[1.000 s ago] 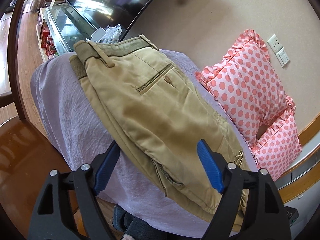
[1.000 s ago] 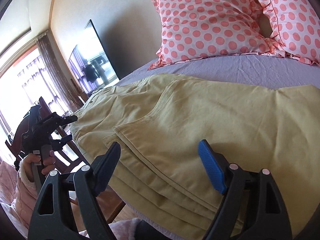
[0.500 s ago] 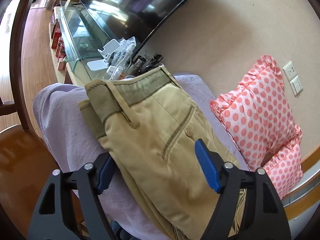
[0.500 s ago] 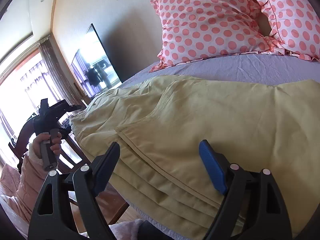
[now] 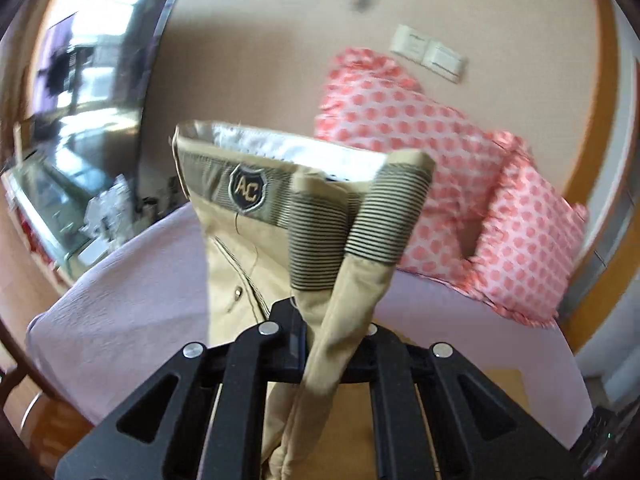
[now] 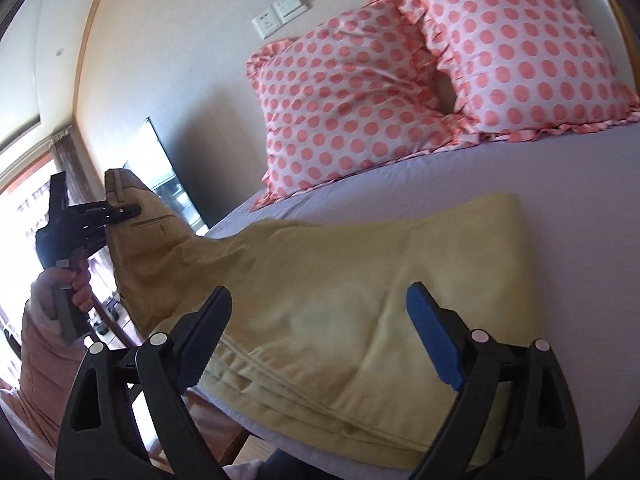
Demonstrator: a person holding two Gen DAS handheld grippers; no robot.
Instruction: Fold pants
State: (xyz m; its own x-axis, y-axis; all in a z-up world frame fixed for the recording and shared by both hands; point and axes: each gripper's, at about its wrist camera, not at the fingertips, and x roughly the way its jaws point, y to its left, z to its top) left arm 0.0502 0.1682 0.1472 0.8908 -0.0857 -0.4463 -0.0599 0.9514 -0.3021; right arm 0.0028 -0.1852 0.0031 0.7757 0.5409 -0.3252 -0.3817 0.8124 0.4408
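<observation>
the left gripper (image 5: 332, 344) is clamped on the waistband end of the khaki pants (image 6: 360, 300), lifting it off the bed (image 6: 580, 200) while the leg end lies flat on the lilac sheet; this looks like the fold-over step. next, the lifted waist likely needs carrying across onto the leg end, edges aligned. the right gripper (image 6: 320, 336) hovers over the legs, jaws wide apart, holding nothing. the left view alone shows the striped waistband lining and badge; the right view alone shows the raised fabric's span and both polka-dot pillows (image 6: 352, 100).
</observation>
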